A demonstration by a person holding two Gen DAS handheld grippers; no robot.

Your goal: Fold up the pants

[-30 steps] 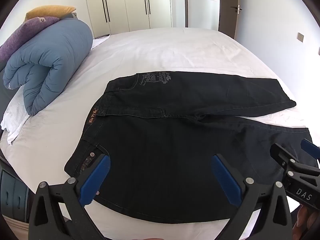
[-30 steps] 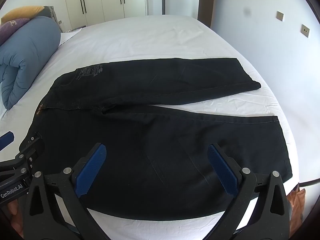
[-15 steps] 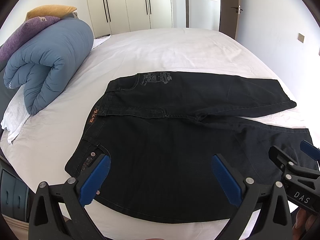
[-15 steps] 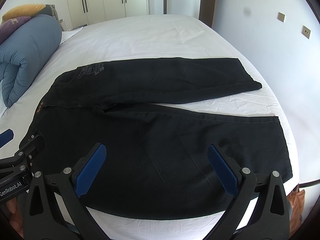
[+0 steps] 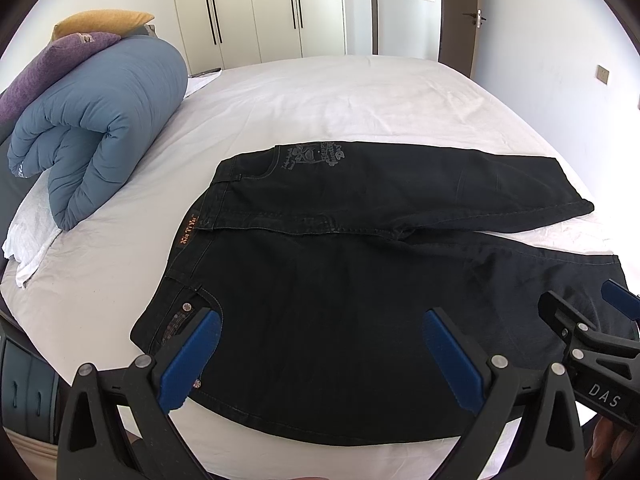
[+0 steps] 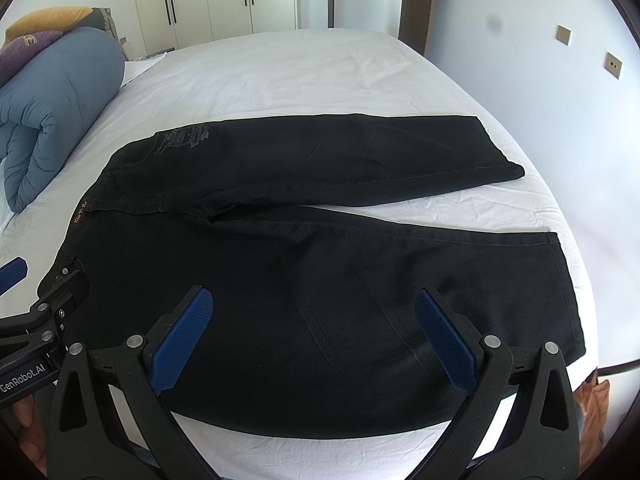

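A bedroom with white wardrobe doors (image 5: 256, 12) and a dark-framed door (image 6: 416, 4) is lying behind a bed (image 5: 360, 96) that is wearing a slightly creased white sheet. At the bed's left side a rolled blue quilt (image 5: 100, 120), puffy and stitched in channels, is resting, with a purple cushion (image 5: 48, 68) and a mustard pillow (image 5: 100, 24) sitting against its top. Two wall switches (image 6: 612, 65) are showing on the pale right wall.

The pants (image 5: 360, 280), black denim, are lying flat across the near half of the bed, waistband toward the quilt and legs running to the right, the two legs splayed apart at the hems. An orange waist label (image 5: 189, 231) and grey printed lettering (image 5: 316, 156) by the far pocket are showing.

The left tongs (image 5: 320, 356) are hovering over the near waist area, blue ribbed pads spread wide, gripping nothing. The right tongs (image 6: 314, 340) are hovering over the near leg, equally wide and empty. Nothing is lying between either tool and the cloth.
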